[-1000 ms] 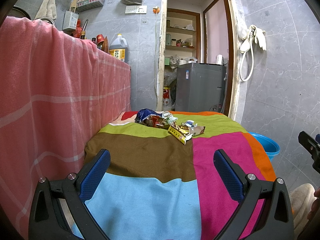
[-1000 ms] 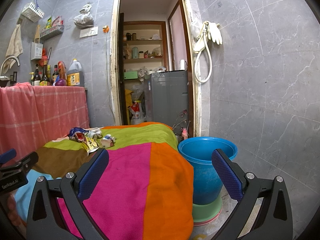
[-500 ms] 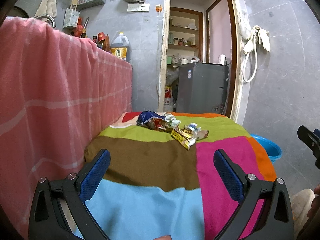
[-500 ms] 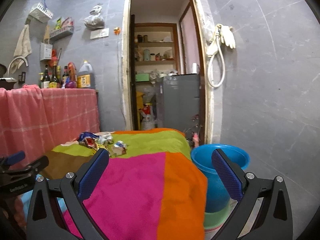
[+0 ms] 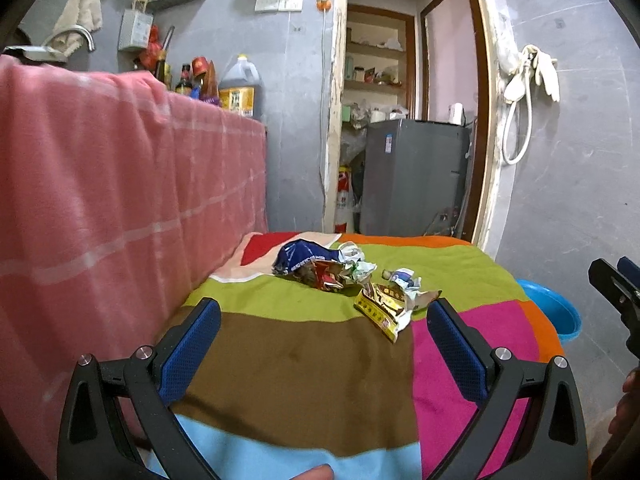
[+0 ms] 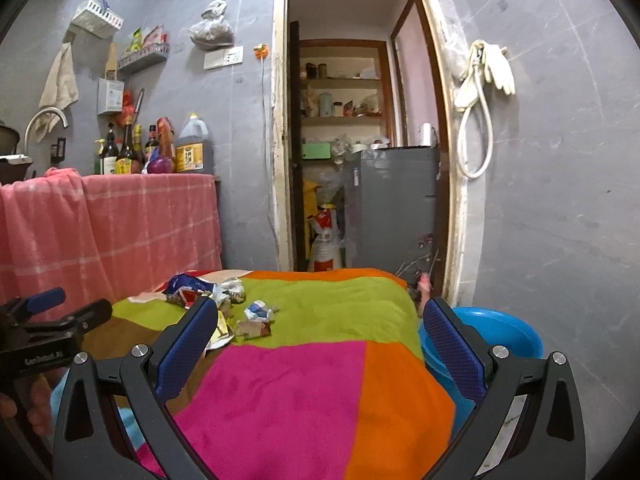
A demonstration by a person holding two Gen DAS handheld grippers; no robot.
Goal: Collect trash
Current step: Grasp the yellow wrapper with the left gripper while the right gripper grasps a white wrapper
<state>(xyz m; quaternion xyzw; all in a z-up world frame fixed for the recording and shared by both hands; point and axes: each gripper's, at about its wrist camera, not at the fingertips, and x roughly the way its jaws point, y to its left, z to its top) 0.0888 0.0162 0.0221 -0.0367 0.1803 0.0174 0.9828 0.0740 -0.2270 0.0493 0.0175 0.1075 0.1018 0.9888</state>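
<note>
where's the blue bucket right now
The blue bucket stands on the floor off the right edge of the multicoloured blanket, below the doorway, in the right wrist view.

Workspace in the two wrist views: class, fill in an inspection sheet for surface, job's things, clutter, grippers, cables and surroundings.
Surface: colour-block blanket covering a table.
Job's things: crumpled wrappers heaped at the far end; yellow packet and a small white-blue scrap beside them; blue basin on the floor at the right edge.
Clutter: nothing seen beyond the trash.
Grippers: left gripper and right gripper both open, empty, short of the pile.
Cables: white hose loop hanging on the wall.
Surroundings: pink cloth over a counter with bottles, grey fridge through the doorway.
</note>
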